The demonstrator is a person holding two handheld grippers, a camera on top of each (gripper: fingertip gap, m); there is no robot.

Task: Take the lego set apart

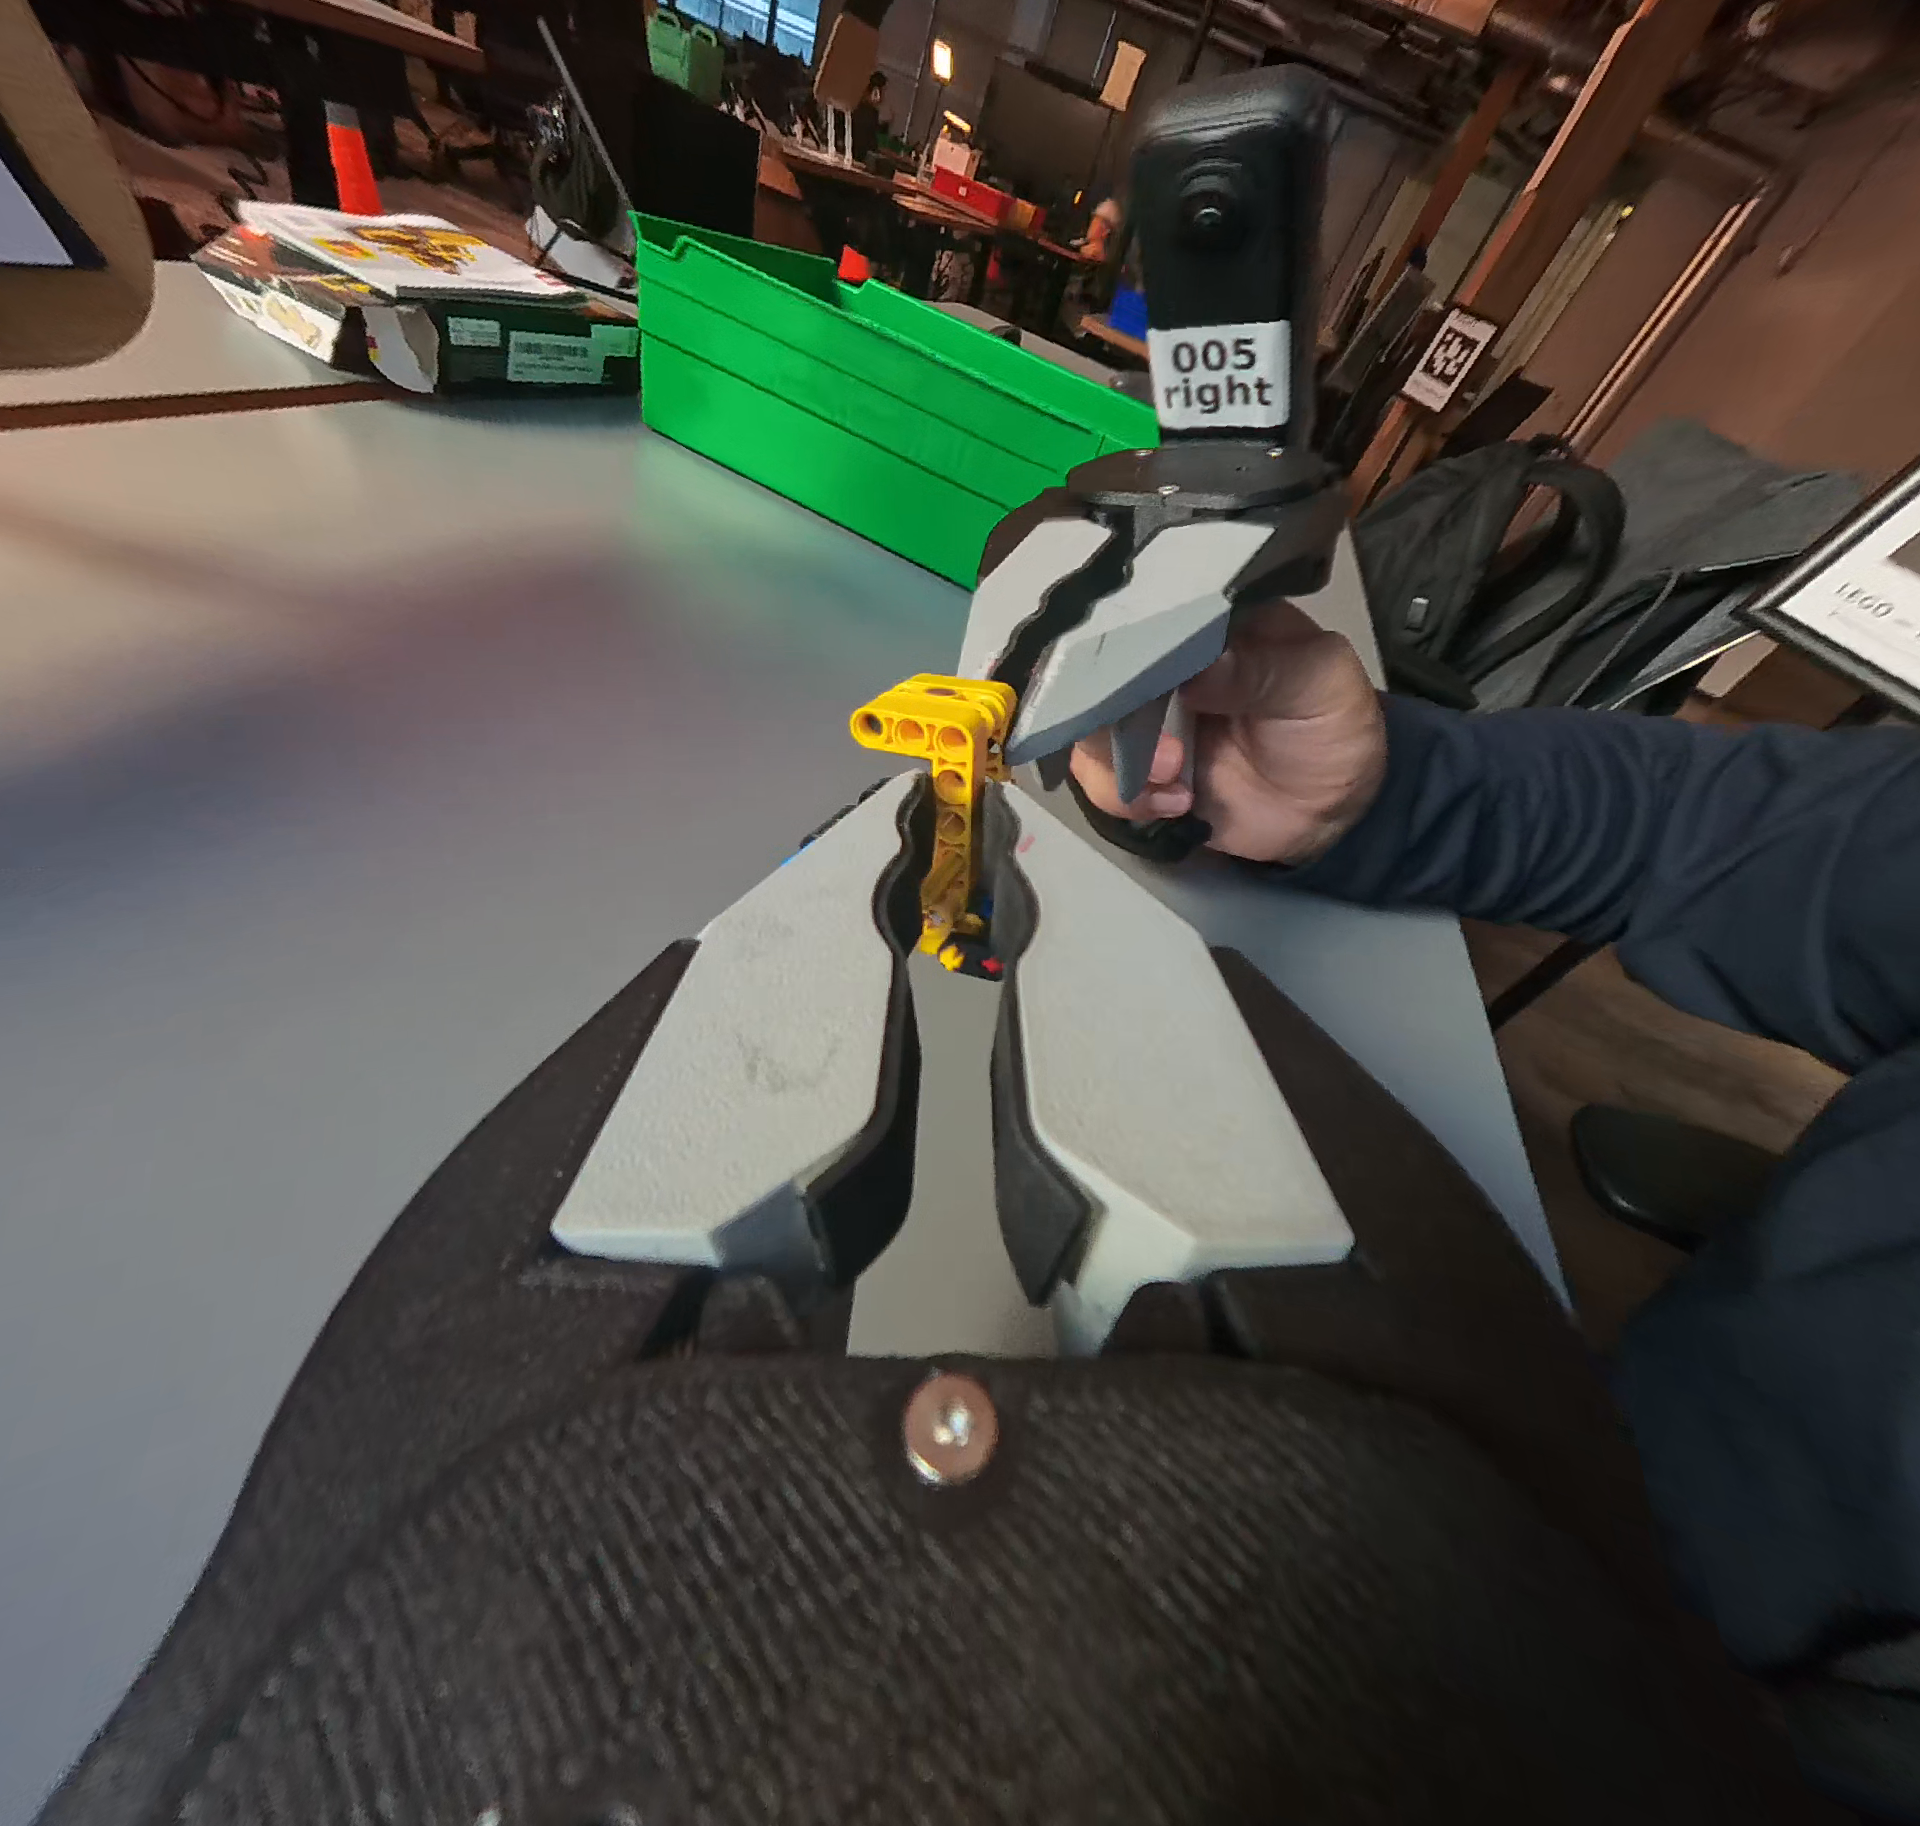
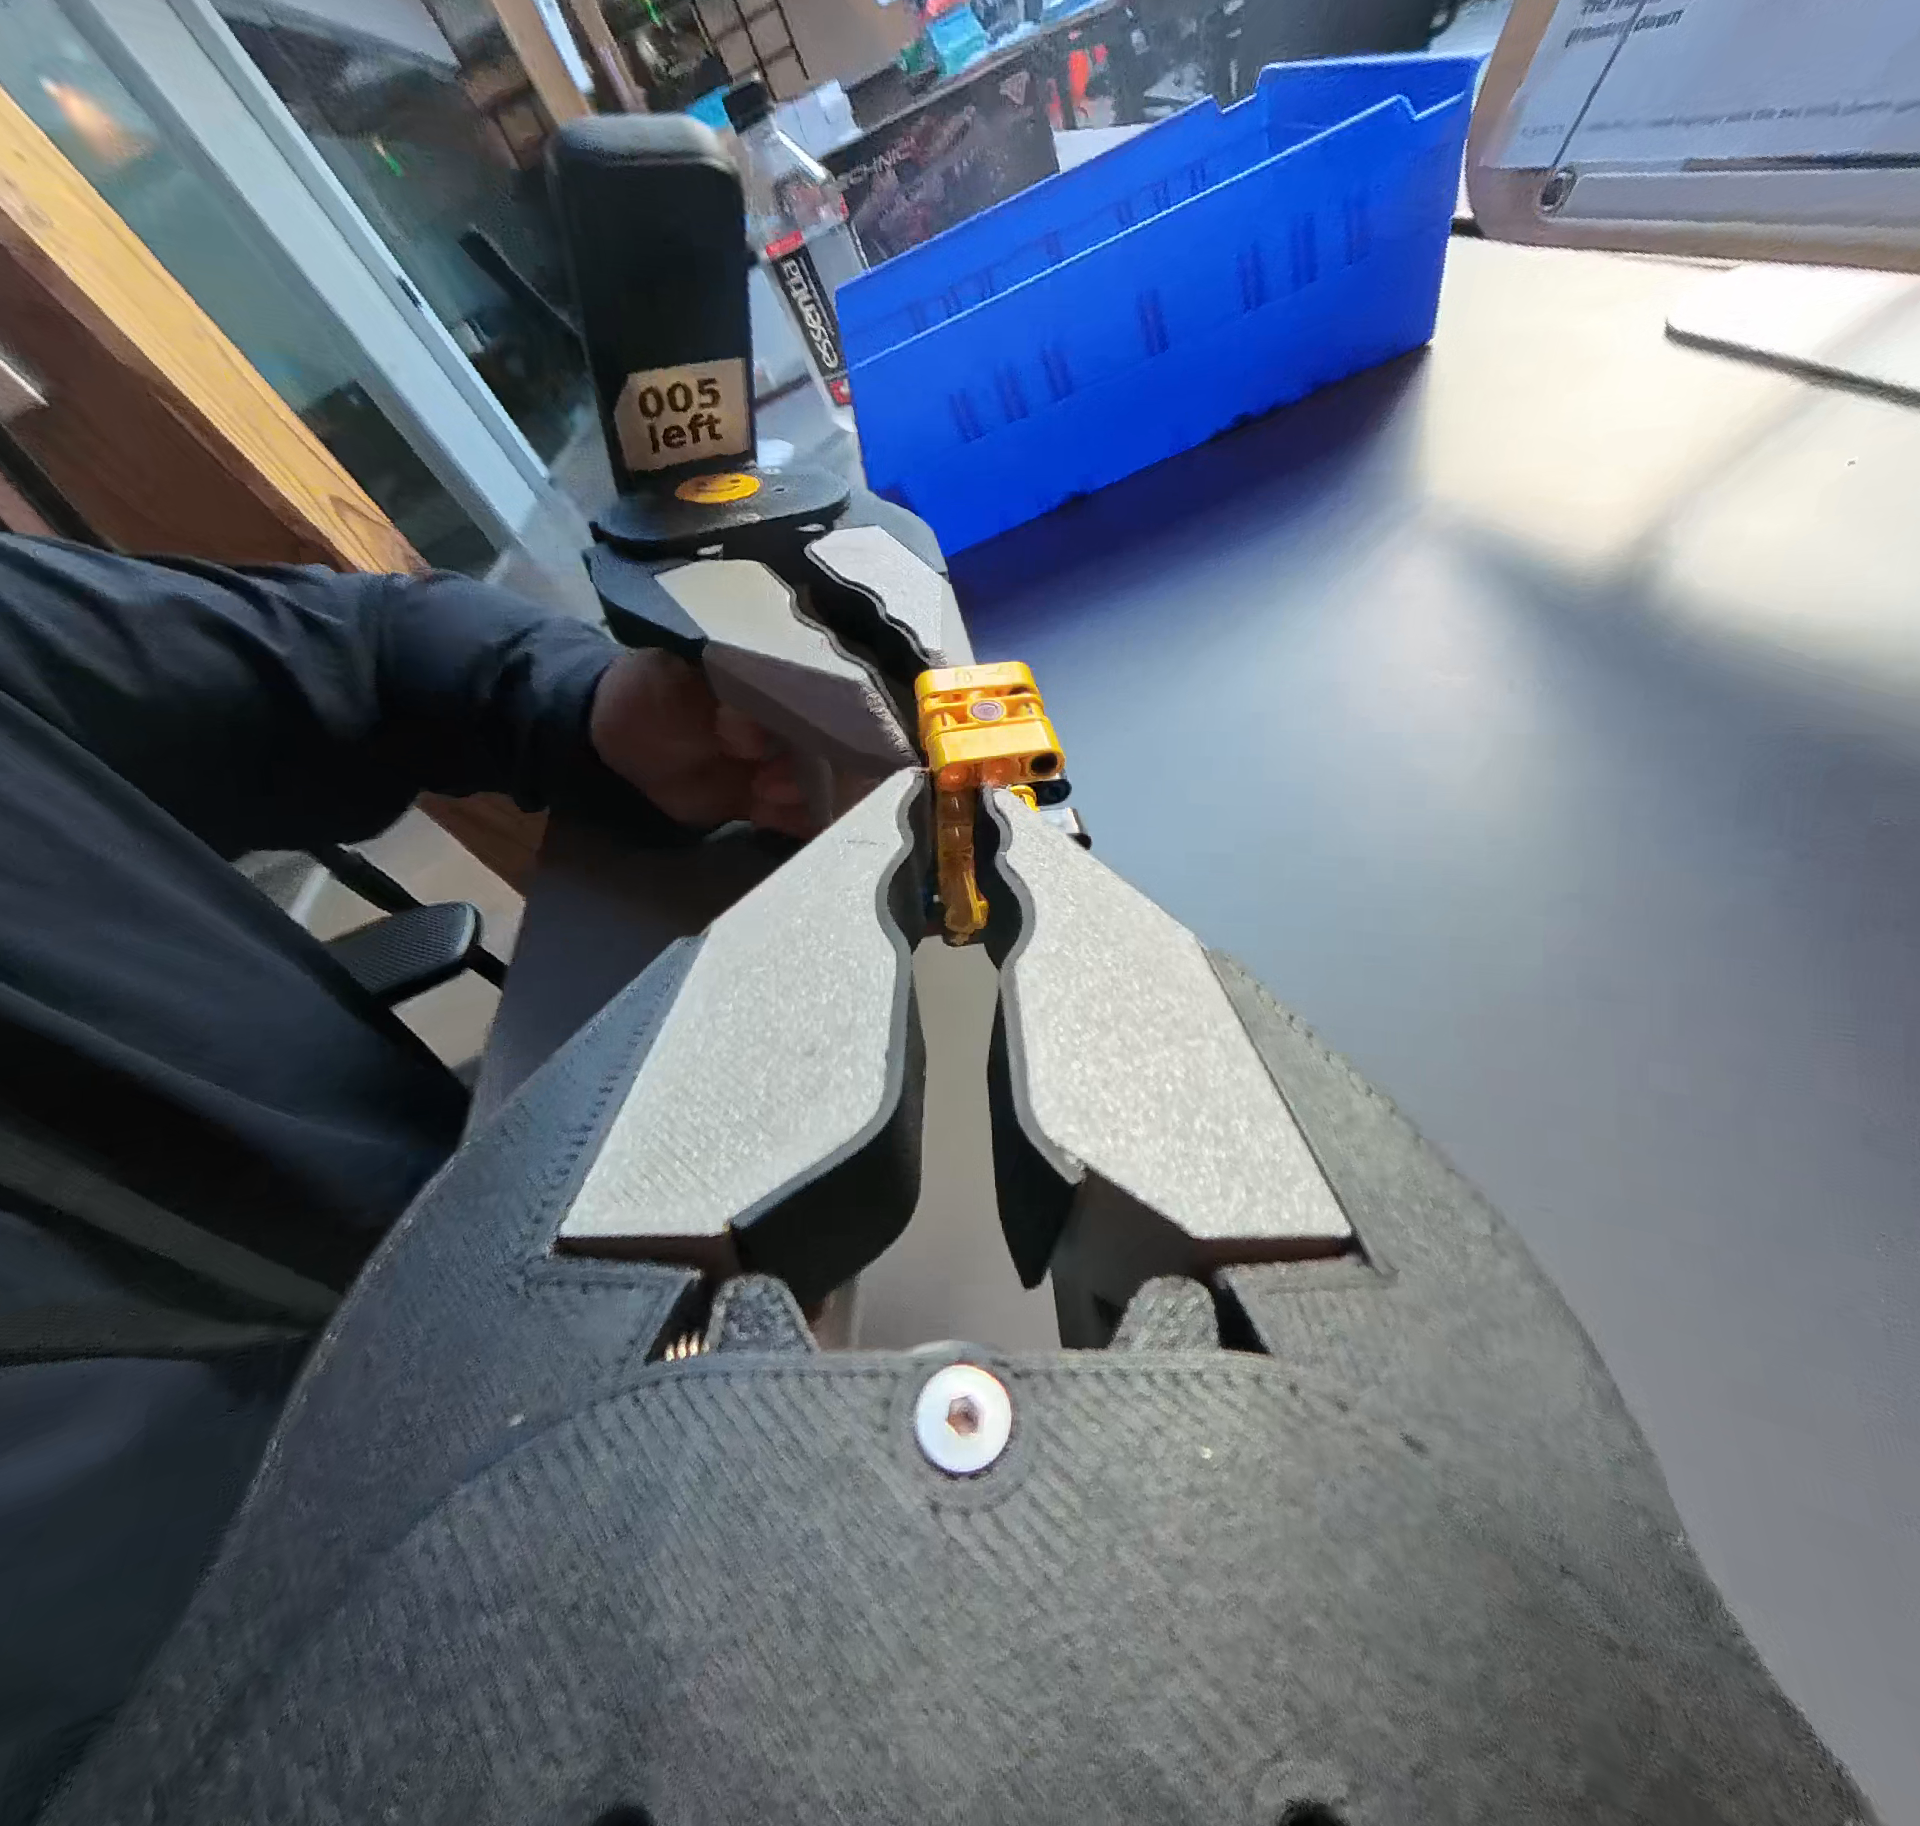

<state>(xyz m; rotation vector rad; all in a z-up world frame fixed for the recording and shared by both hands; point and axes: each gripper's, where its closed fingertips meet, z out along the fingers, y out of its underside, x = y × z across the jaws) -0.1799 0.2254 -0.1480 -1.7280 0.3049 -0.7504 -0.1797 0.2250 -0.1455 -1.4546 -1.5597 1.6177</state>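
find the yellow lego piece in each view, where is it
Left wrist view: yellow lego piece just above centre, between the left gripper tips.
Right wrist view: just above centre, between the right gripper tips.
Shared landmark: the grey table.

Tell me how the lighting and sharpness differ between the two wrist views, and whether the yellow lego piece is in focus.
Left wrist view: evenly lit, the yellow lego piece sharp, table smeared at left, fisheye bending the green bin. Right wrist view: darker, glare streaks on the table, the piece still crisp, the blue bin slightly blurred.
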